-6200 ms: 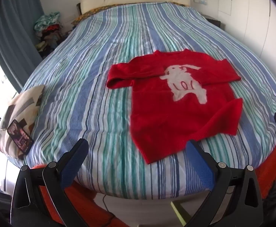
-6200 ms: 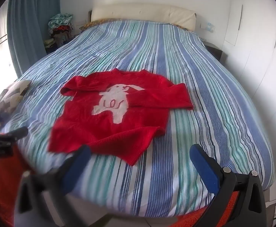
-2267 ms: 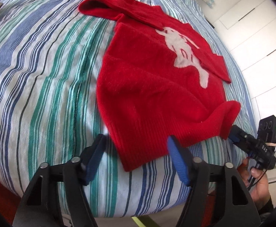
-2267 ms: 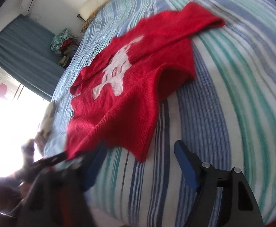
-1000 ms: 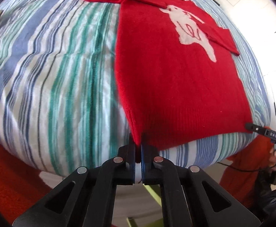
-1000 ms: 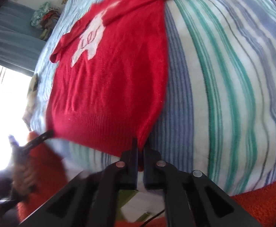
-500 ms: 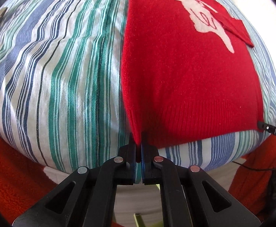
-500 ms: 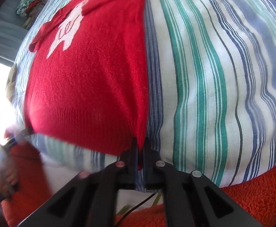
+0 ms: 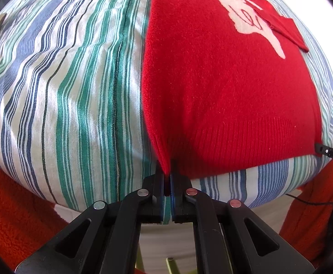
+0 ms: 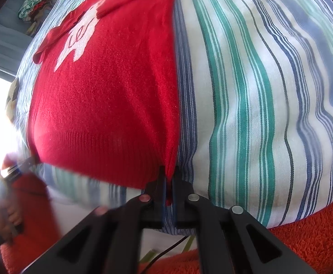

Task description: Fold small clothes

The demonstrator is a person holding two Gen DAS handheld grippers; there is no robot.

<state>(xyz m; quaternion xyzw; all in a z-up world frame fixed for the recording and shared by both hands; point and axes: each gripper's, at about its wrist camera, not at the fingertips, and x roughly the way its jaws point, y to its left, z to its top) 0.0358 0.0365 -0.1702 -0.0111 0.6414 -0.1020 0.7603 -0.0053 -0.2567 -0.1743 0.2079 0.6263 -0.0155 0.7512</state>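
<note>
Red sweater (image 9: pixel 223 86) hem corners pinched by left gripper (image 9: pixel 167 182) and right gripper (image 10: pixel 169 188) at striped bedspread (image 9: pixel 75 91) edge.

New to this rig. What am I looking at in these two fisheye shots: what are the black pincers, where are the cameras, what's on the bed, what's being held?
No robot here: a person holds a two-finger clamp in each hand, each with a fisheye camera looking along its fingers. One picture is from the left gripper, the other from the right gripper. On the striped bedspread lies a red sweater with a white animal design, its sleeves folded across the chest. Each gripper is shut on a bottom corner of the sweater's hem: left corner in the left view, right corner in the right view. The orange at the edges appears to be the person's clothing.
</note>
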